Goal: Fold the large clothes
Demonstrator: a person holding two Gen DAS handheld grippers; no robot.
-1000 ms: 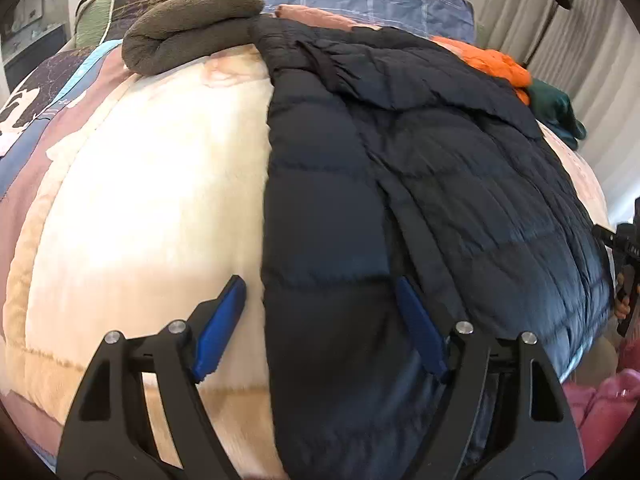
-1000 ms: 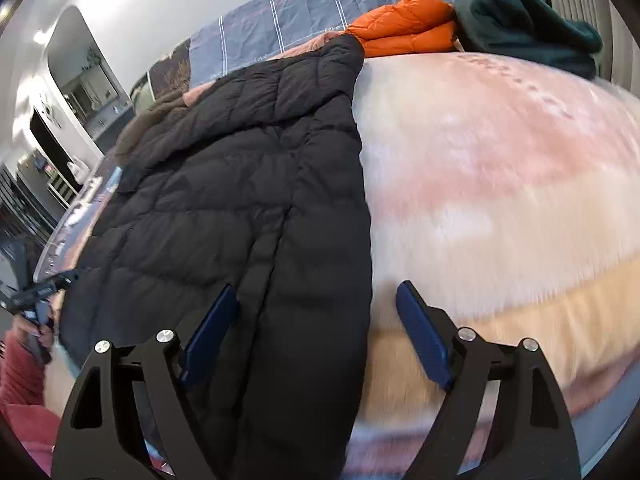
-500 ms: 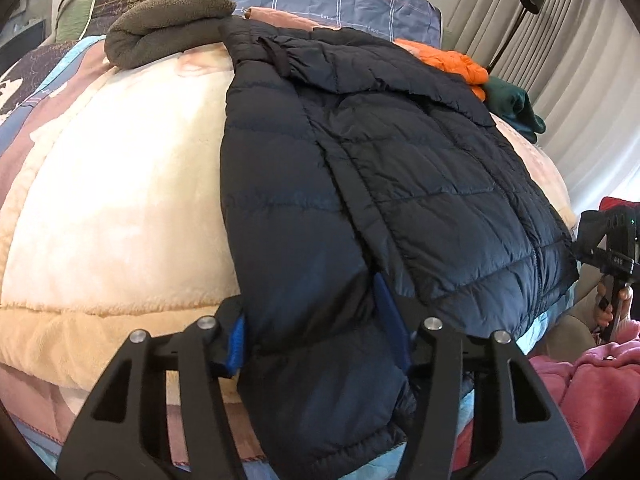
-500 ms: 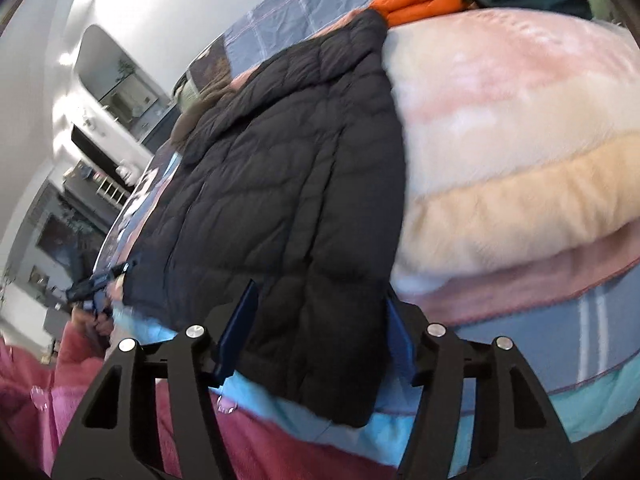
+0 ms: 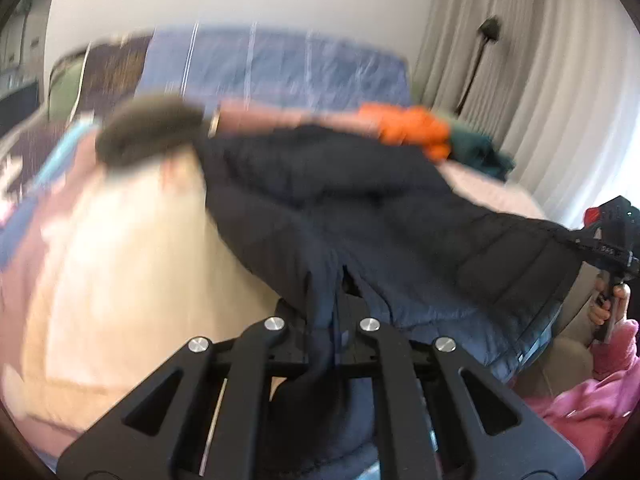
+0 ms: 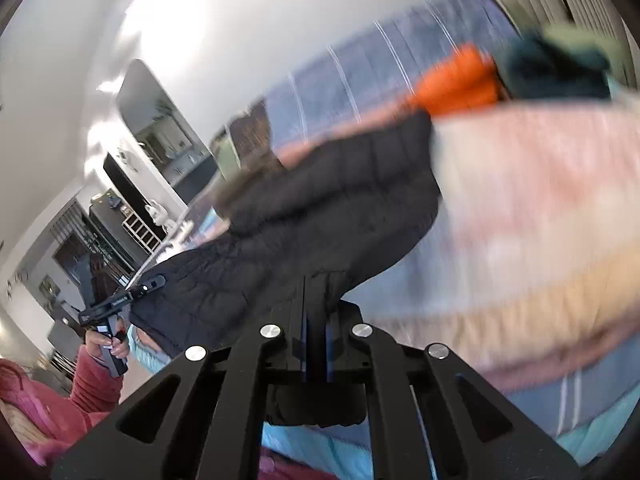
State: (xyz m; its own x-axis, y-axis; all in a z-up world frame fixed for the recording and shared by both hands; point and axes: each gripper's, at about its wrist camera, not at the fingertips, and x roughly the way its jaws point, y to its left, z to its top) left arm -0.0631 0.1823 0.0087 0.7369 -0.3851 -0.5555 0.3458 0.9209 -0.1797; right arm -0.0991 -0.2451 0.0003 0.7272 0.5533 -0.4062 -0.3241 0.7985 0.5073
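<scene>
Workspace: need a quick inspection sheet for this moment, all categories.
Surface: bed under a plush cream and pink blanket; frames blurred.
Job's things: dark puffer jacket, near hem lifted off the bed, far end on it.
Clutter: olive roll, orange garment, dark green garment at the far end.
Grippers: left tongs and right tongs both shut on the jacket hem.
Cables: nothing seen.
Surroundings: curtains, floor lamp, white wall.

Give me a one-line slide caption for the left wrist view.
Left gripper shut on the black puffer jacket's hem, lifting it off the blanket.
</scene>
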